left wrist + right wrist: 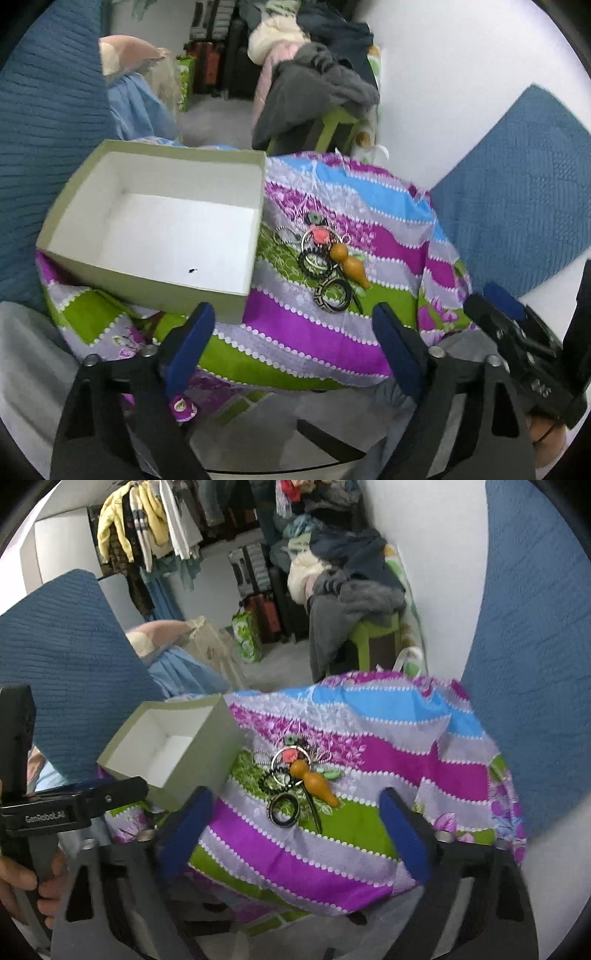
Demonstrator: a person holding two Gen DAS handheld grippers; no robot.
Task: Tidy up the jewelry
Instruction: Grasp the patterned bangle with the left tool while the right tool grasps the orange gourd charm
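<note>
Right wrist view, far left of frame: the left gripper's body (62, 808) carries white lettering, "GenRobot.AI"; a hand (22, 882) wraps its handle at lower left. In the left wrist view the right gripper (506, 310) shows at far right with small white marks on its housing, too blurred to read.

Open grey-green box (155, 218) sits left of centre on the striped cloth (332, 325), white inside, bare but for one small dark speck near its near wall. Its left corner overhangs the cloth's edge; its right wall stands just beside the jewelry pile (328, 262).

The pile lies at frame centre, on a green stripe: a patterned black bangle (334, 295) nearest the camera, thin dark rings (312, 260), a silver ring with a pink piece (319, 236), an orange gourd-shaped pendant (351, 266) lying across them. Pieces touch and overlap.

Open cloth runs right of the pile to the rounded edge, where it drops off; a blue quilted panel (517, 206) stands beyond, at right. Bare cloth also lies between pile and camera.

Left gripper (291, 325): blue fingers (192, 332) spread wide, nothing between them, touching nothing. Right gripper, own view (295, 808): blue fingers (406, 830) likewise spread and empty, the bangle framed between them, apart.
</note>
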